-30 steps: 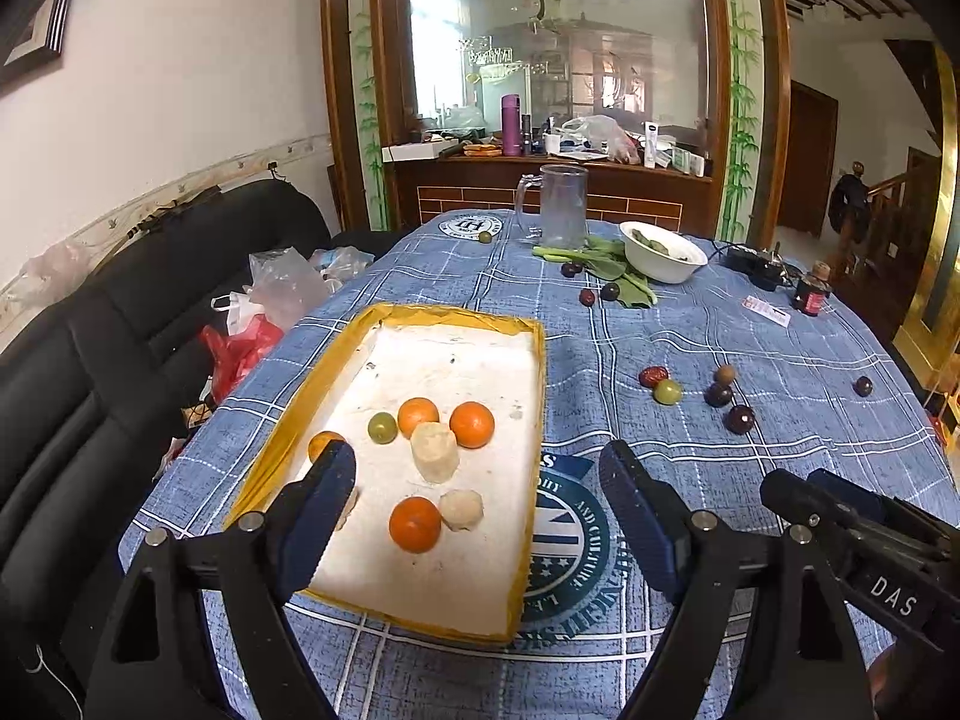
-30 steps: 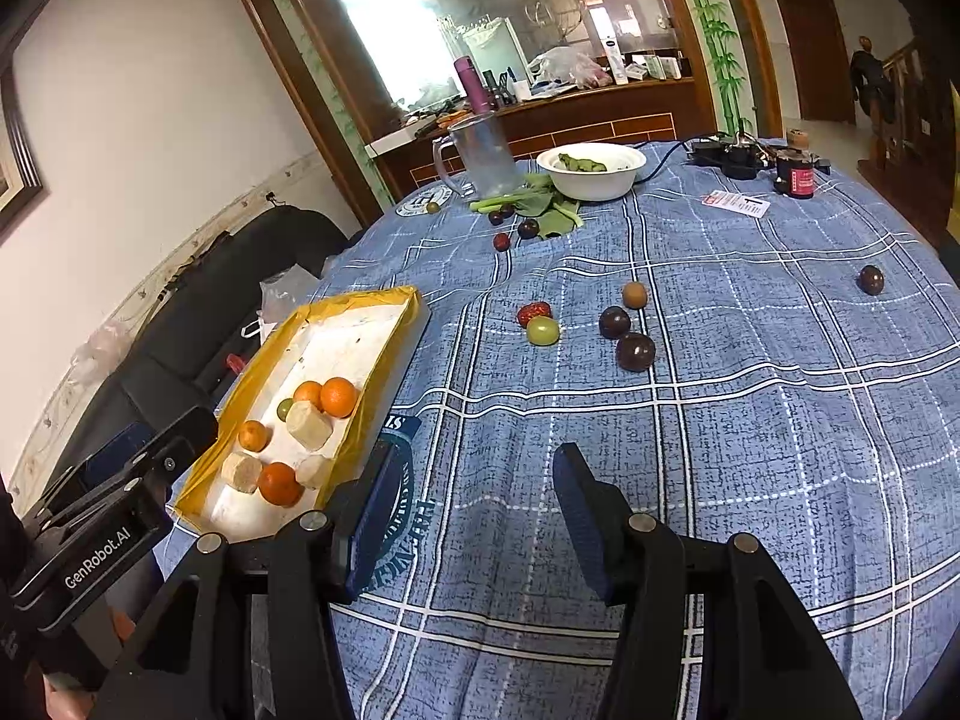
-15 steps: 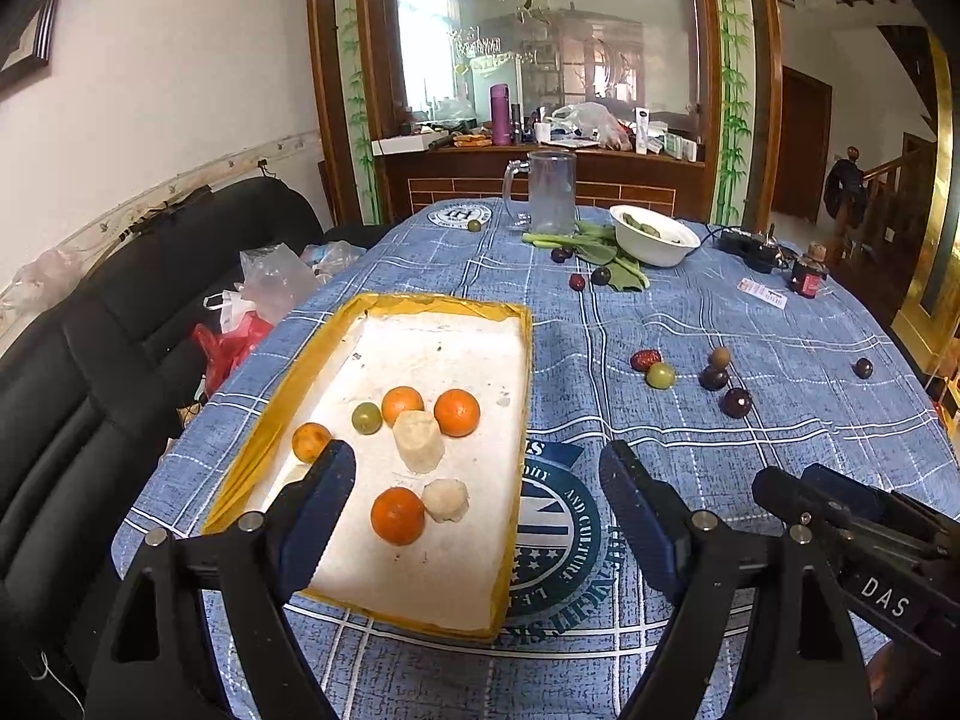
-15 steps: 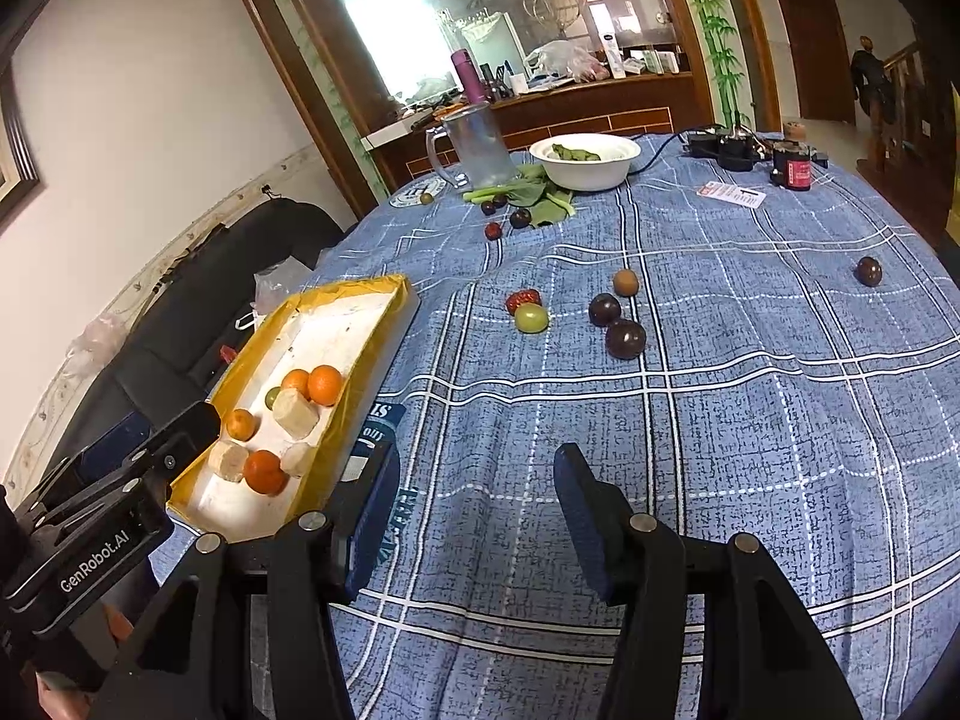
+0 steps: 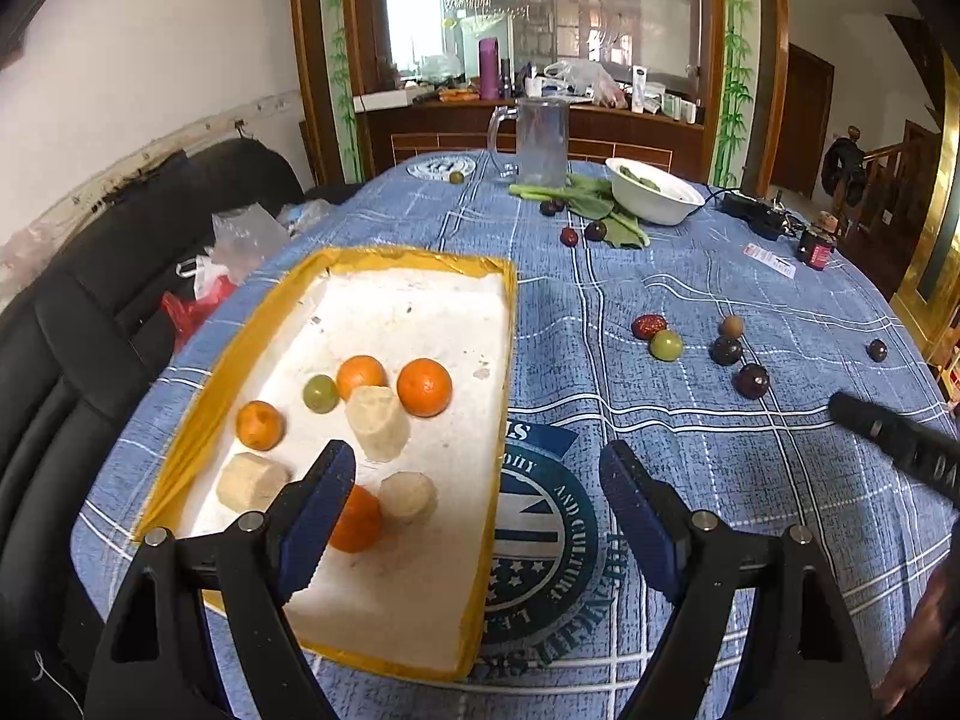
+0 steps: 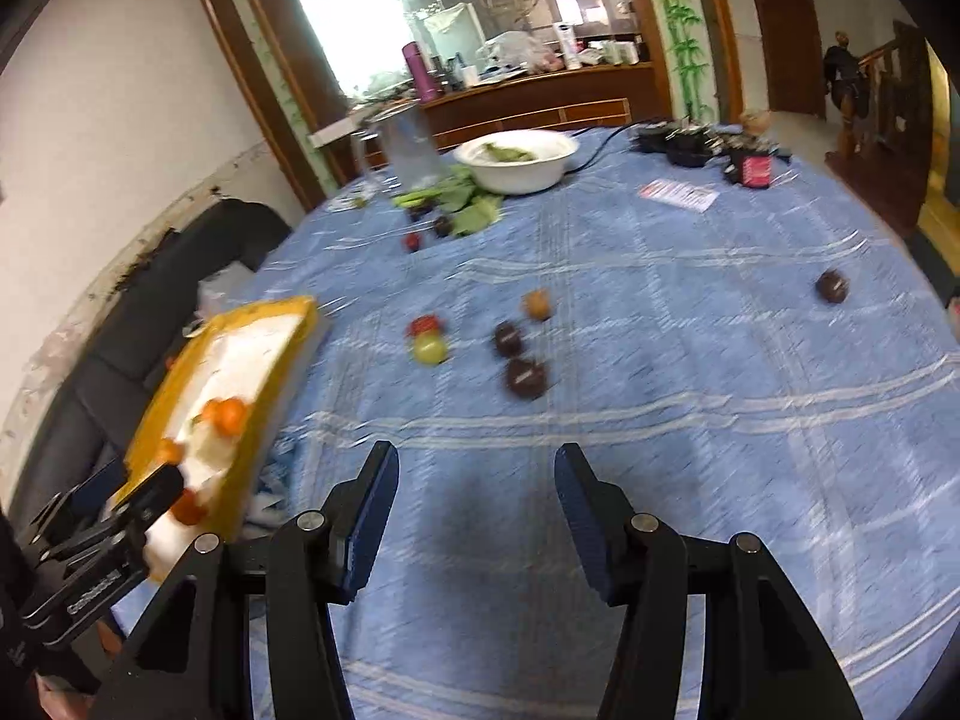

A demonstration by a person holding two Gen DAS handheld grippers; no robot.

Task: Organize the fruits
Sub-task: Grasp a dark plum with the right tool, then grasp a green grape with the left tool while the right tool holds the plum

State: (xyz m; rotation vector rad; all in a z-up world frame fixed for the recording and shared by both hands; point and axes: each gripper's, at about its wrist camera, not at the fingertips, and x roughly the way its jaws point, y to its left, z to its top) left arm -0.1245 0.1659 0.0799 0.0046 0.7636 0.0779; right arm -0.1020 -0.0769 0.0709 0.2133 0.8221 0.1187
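Two grippers hang over the near end of the counter (image 5: 690, 276), both with jaws spread wide and holding nothing. The left gripper (image 5: 477, 495) hovers above the near end of the yellow-rimmed tray (image 5: 510, 312), its left finger over an orange there. The right gripper (image 6: 477, 510) is over bare blue cloth, right of the tray and apart from it.

Inside the tray sit four oranges (image 5: 424, 387), one green fruit (image 5: 320, 393) and three pale peeled chunks (image 5: 378, 429), bunched in its near half; the far half is bare. Right of the tray and farther off lies the loose cluster (image 6: 480, 339): a red fruit touching a green one, two dark round fruits and a small brown one. The right view is smeared, so exactly what kinds they are is hard to say. One more dark fruit (image 6: 832, 286) lies alone, well to the right of the cluster.

By my reading, gathering is partly done and a reach for the cluster is in hand. The next move calls for carrying the right gripper forward, lowering its jaws around one dark fruit, and closing gently so it does not roll.

Open cloth lies between gripper and cluster. Beyond the tray, a glass mug (image 5: 537, 141), leaves (image 5: 600, 207), a few more small fruits and a white bowl (image 5: 654, 198) crowd the far end. The counter's curved right edge runs near the lone fruit.
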